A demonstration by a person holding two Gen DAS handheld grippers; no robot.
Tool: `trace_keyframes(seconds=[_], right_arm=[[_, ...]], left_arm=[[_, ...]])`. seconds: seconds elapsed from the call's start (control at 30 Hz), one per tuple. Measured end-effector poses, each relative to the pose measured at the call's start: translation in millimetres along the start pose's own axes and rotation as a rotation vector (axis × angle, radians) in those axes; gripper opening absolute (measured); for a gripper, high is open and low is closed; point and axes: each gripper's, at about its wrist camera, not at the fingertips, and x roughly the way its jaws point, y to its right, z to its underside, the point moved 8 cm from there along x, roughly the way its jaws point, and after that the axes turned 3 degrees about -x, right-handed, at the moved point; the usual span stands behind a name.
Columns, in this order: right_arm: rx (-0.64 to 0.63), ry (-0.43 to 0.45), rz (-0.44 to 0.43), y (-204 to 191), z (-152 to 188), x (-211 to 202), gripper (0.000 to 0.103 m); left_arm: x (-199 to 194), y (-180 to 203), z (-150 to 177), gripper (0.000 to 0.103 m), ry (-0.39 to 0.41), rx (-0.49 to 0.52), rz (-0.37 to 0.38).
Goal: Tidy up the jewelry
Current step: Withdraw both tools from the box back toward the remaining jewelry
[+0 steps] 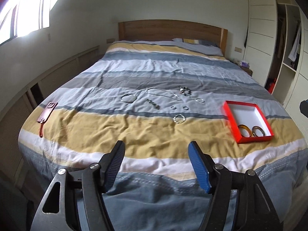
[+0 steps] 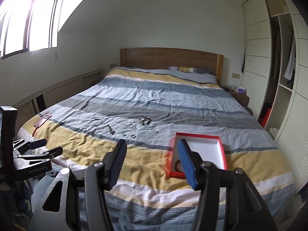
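Several pieces of jewelry lie on the striped bedspread: a silver bangle point(image 1: 128, 97), a chain necklace point(image 1: 163, 94), a dark beaded bracelet point(image 1: 185, 91), a watch-like piece point(image 1: 154, 104), small rings point(image 1: 173, 107) and a silver bracelet point(image 1: 179, 118). A red box point(image 1: 248, 122) with a white inside holds two brown bangles point(image 1: 251, 131) at the bed's right. My left gripper point(image 1: 156, 165) is open and empty above the bed's near edge. My right gripper point(image 2: 152, 163) is open and empty, just short of the red box point(image 2: 199, 152). The left gripper also shows at the left edge of the right wrist view point(image 2: 46, 147).
A red leather tag point(image 1: 46, 113) lies at the bed's left edge. The wooden headboard point(image 1: 171, 28) is at the far end. An open wardrobe point(image 1: 283, 48) stands to the right, with a bedside table point(image 2: 240, 96) beside the bed. A window point(image 2: 28, 19) is on the left wall.
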Motion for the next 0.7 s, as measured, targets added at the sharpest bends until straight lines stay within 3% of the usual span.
trace_keyframes(seconds=[0.1, 0.37, 0.43, 0.7], right_arm=[[-0.009, -0.021, -0.031, -12.2, 0.1, 13.1, 0.053], [-0.020, -0.115, -0.062, -23.4, 21.0, 59.7, 0.053], [-0.009, -0.139, -0.064, -21.0, 27.7, 72.5, 0.053], [-0.006, -0.244, -0.106, -20.6, 53.9, 134.1, 0.052]], left_arm=[[1.6, -18.0, 3.2, 0.075, -0.005, -0.016, -0.017], [42.4, -46.9, 15.8, 0.072, -0.068, -0.071, -0.018], [54.0, -46.5, 19.1, 0.064, -0.088, -0.078, -0.001], [104.5, -21.4, 20.7, 0.059, -0.158, -0.062, 0.085]])
